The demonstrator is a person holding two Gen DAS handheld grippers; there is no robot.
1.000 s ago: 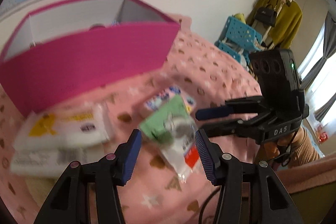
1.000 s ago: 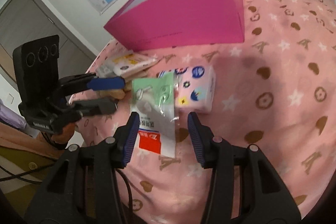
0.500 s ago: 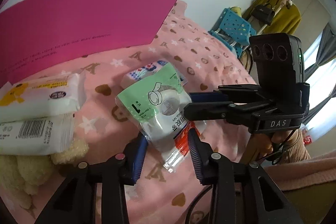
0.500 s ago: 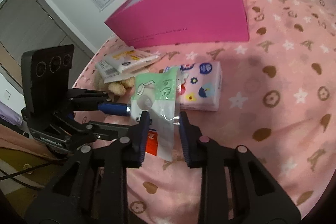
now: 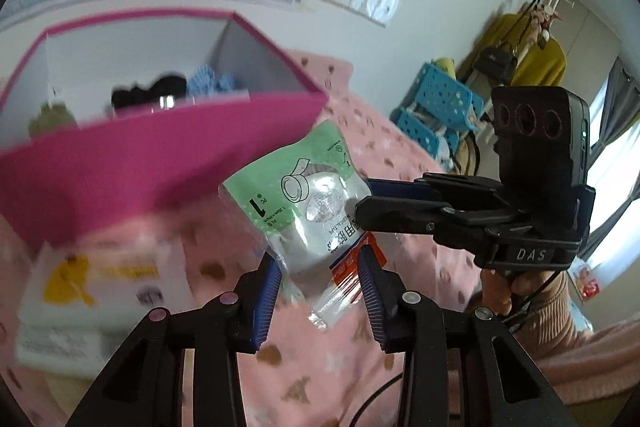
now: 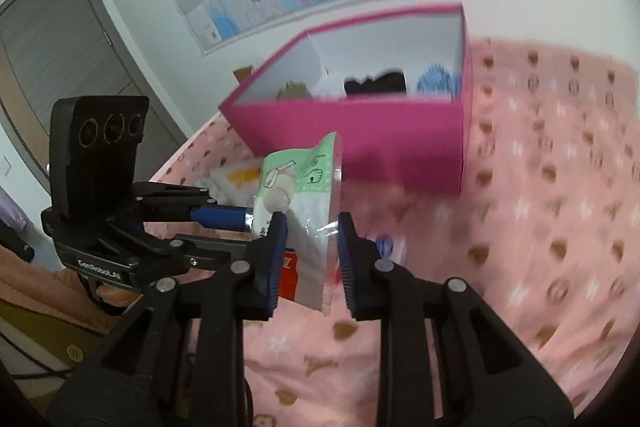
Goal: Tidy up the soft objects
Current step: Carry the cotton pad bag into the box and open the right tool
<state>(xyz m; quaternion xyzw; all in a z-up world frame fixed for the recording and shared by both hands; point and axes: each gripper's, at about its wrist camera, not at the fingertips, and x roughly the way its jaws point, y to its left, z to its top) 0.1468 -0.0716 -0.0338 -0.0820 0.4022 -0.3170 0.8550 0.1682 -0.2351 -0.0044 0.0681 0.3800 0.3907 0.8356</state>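
Observation:
A green-and-clear packet of medical tape (image 5: pixel 308 203) hangs in the air above the pink bedspread. My left gripper (image 5: pixel 318 291) is shut on its lower end. My right gripper (image 6: pixel 312 251) is shut on the same packet (image 6: pixel 304 211) from the other side. The open pink box (image 5: pixel 152 163) with white inner walls stands just behind the packet; it also shows in the right wrist view (image 6: pixel 360 143). Black, blue and green soft items (image 6: pixel 376 83) lie inside it.
White tissue packs (image 5: pixel 92 291) lie on the bedspread at the left in the left wrist view. A patterned tissue pack (image 6: pixel 384 247) lies under the right gripper. Blue crates (image 5: pixel 436 107) and a coat rack stand beyond the bed.
Both grippers have lifted the tape packet off the bedspread and carried it up toward the pink box, whose inside now shows.

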